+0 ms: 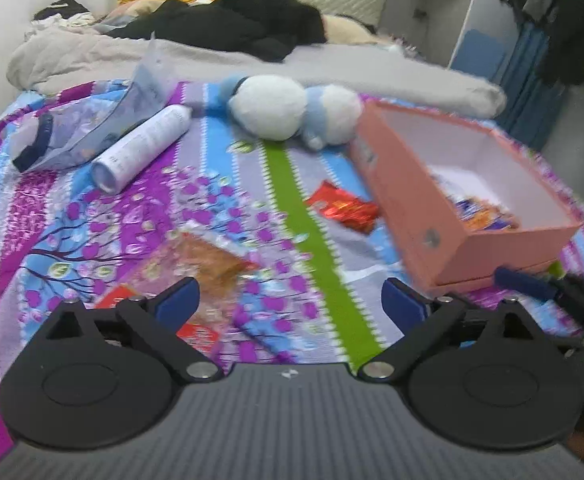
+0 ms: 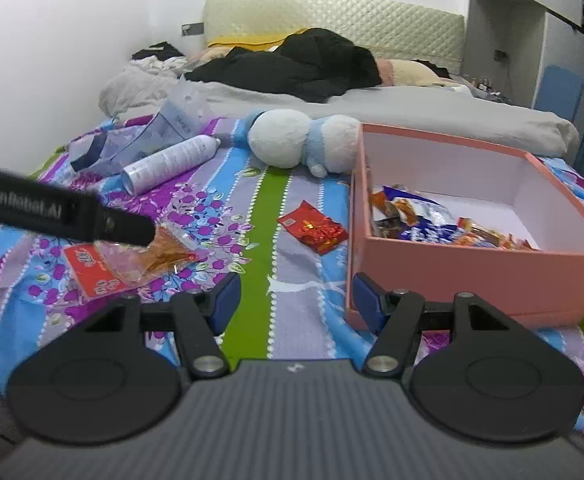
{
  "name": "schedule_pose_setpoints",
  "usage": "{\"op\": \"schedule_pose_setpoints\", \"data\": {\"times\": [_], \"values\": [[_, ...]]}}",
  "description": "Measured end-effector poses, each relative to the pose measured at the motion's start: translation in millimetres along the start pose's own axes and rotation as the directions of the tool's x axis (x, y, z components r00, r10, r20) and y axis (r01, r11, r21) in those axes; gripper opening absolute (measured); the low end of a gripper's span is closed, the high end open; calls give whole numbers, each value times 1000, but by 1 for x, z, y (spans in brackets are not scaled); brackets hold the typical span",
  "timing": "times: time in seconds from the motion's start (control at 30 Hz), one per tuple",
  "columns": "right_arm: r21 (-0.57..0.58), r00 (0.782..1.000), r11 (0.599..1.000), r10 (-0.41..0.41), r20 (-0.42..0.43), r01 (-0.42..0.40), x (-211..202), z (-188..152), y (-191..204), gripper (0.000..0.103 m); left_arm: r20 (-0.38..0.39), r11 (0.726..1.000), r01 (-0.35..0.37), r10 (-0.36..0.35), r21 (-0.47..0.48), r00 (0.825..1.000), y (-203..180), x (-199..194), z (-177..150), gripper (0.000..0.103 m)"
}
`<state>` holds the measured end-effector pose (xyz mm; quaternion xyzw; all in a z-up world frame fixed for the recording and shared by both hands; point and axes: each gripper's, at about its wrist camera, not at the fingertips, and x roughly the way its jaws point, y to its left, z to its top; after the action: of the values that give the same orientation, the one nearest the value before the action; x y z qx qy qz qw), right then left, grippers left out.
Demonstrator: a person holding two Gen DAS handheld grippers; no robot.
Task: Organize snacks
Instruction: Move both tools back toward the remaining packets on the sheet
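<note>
The bed (image 2: 252, 208) fills both views, its striped floral sheet running up to a grey quilt (image 2: 411, 108) and a padded headboard (image 2: 331, 20) against the white wall. The pink box (image 2: 471, 276) is the landmark: it sits open on the sheet, its near wall facing the right tongs, with a heap of snack packets (image 2: 415, 220) along its near-left inside and bare white floor behind them. Beyond the box's far-left corner lies a white and blue plush (image 2: 303, 144). Further left of the plush lie a white spray can (image 2: 172, 162) and a clear pouch (image 2: 152, 136).

Just left of the box, on open sheet, rests a red packet (image 2: 311, 229), clear on all sides. Well left of the box lie a clear packet (image 2: 160, 258) with orange contents and, partly beneath it, a flat red packet (image 2: 88, 270).

The left tongs (image 1: 290, 300) stand wide open over the sheet with nothing between them, the clear packet just ahead. The right tongs (image 2: 295, 300) stand partly open and empty, the box's near-left corner beside the right finger.
</note>
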<state>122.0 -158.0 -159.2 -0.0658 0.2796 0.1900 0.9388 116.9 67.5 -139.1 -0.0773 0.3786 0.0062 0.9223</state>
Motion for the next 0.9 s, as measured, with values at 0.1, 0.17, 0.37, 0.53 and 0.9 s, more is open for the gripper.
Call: {"op": "schedule_pose_setpoints", "data": {"times": [0.1,0.17,0.37,0.53,0.9], "values": [[-32,1000,999,-1,-12,1,19,3,6,63,-20,999,-29,29,14,999,14,19,-4,101],[-54,1000,999,-3,-20,2,33,5,10,63,-33,999,-40,40,19,999,24,32,-6,101],[-153,999,988,-33,-28,29,80,12,24,63,-65,991,-108,113,79,991,51,68,-8,101],[-234,993,970,-84,-79,64,137,13,33,63,-88,977,-154,168,151,982,67,93,-14,101],[-328,979,935,-177,-102,135,216,42,38,64,-151,988,-109,125,111,981,95,127,-21,101]]}}
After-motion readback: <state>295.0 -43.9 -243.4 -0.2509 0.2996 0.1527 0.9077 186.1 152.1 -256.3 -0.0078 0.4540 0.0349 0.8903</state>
